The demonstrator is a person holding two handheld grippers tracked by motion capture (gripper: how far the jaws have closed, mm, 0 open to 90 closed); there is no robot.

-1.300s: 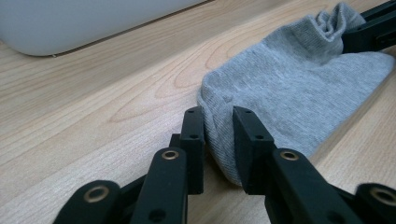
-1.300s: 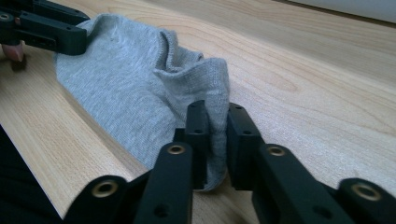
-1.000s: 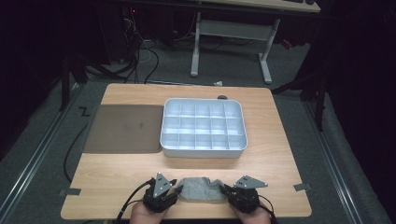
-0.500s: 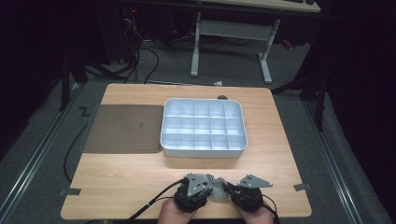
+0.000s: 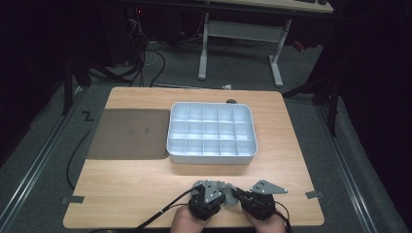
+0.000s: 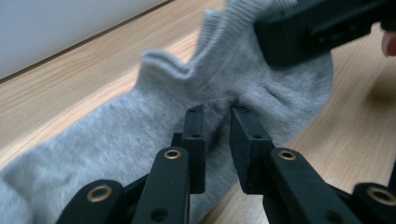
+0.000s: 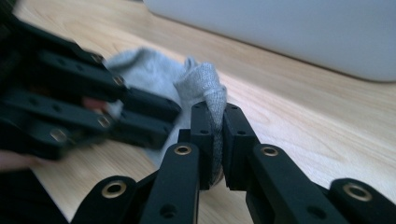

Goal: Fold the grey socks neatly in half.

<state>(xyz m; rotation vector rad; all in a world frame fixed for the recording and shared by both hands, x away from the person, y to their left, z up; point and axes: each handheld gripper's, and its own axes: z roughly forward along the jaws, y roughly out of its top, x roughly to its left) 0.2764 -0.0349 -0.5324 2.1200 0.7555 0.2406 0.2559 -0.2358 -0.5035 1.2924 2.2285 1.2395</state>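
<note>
My right gripper (image 7: 217,128) is clamped on a fold of the grey sock (image 6: 140,126), pinching the fabric between its pads. My left gripper (image 6: 217,126) has just been closing; its jaws straddle a ridge of the sock with a gap showing, not yet pressing. The sock lies on the wooden table (image 5: 145,179) between both tools, the white compartment tray (image 5: 212,154) well ahead.
</note>
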